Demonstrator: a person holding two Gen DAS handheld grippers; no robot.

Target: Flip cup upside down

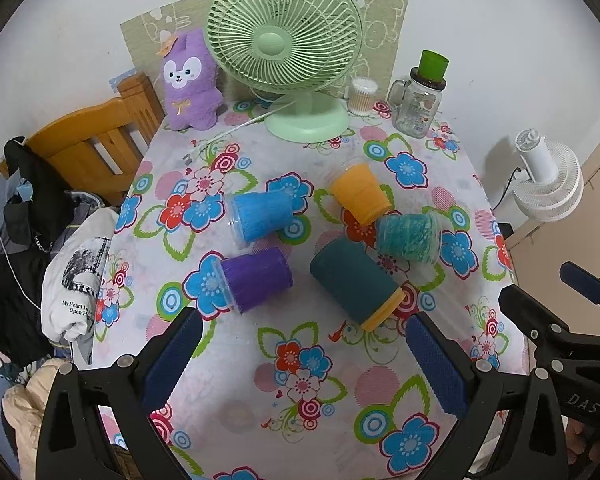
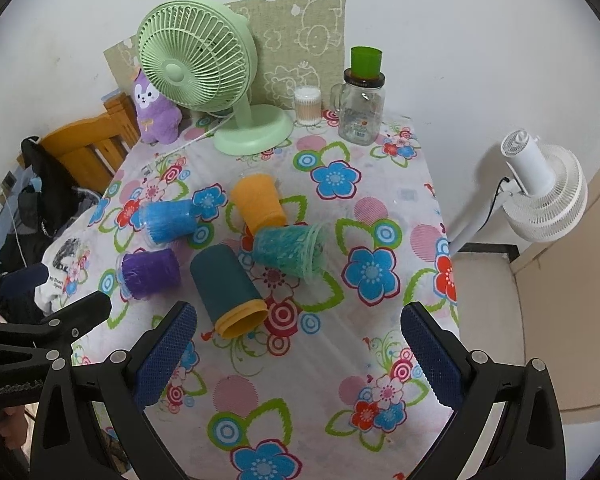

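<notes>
on a flowered table [image 1: 308, 360], 5 cups lie on their sides in a loose cluster: a blue cup [image 1: 260, 216], a purple cup [image 1: 256, 278], an orange cup [image 1: 360, 194], a speckled teal cup [image 1: 408, 236] and a dark teal cup [image 1: 354, 284] with a yellow rim. none stands mouth down, so by this showing the flipping has not begun and all 5 are left to do. the left gripper [image 1: 306, 360] hangs near the table's front edge with its jaws spread wide and nothing between them; the right gripper [image 2: 300, 354] is likewise wide open and empty, just beside it. the dark teal cup lies nearest both, its rim pointing toward them, and looks the likeliest first pick, though which cup is meant cannot be told. the orange and speckled cups seem to touch, but the fisheye makes that uncertain. behind stand a green fan [image 1: 284, 40], a plush toy [image 1: 190, 80] and a glass jar [image 1: 418, 104].
</notes>
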